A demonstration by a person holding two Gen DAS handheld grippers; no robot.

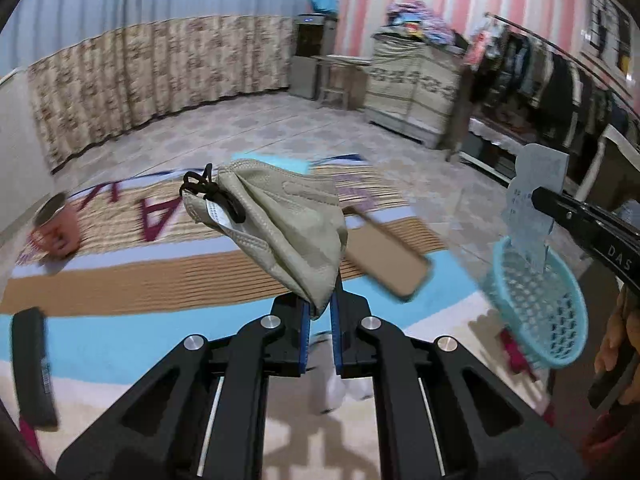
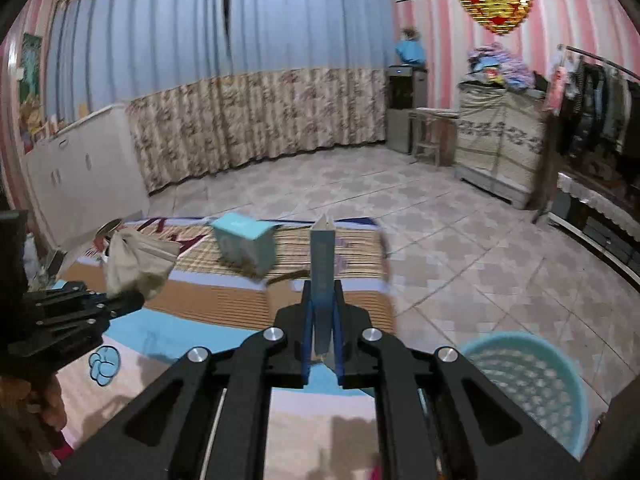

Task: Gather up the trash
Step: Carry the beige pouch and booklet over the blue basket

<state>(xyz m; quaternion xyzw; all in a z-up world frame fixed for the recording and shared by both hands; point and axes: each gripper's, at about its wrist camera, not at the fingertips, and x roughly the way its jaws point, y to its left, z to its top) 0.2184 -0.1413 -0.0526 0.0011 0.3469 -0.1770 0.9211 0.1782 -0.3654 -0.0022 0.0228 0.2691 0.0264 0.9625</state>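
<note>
My left gripper (image 1: 320, 306) is shut on the lower corner of a beige face mask (image 1: 280, 220) with black ear loops, held up above the striped mat (image 1: 160, 280). In the right wrist view the same mask (image 2: 136, 264) hangs from the left gripper (image 2: 136, 300) at the left. My right gripper (image 2: 322, 304) is shut on a thin pale blue paper packet (image 2: 322, 264) that stands upright between its pads. From the left wrist view that packet (image 1: 540, 172) and the right gripper (image 1: 536, 196) hang just above a light blue mesh basket (image 1: 536, 304).
On the mat lie a teal box (image 2: 246, 246), a brown phone-like slab (image 1: 388, 260), a pink mug (image 1: 54, 228) and a black remote (image 1: 32, 364). The basket (image 2: 528, 384) stands on the tiled floor off the mat's right edge. Cabinets and a clothes rail line the walls.
</note>
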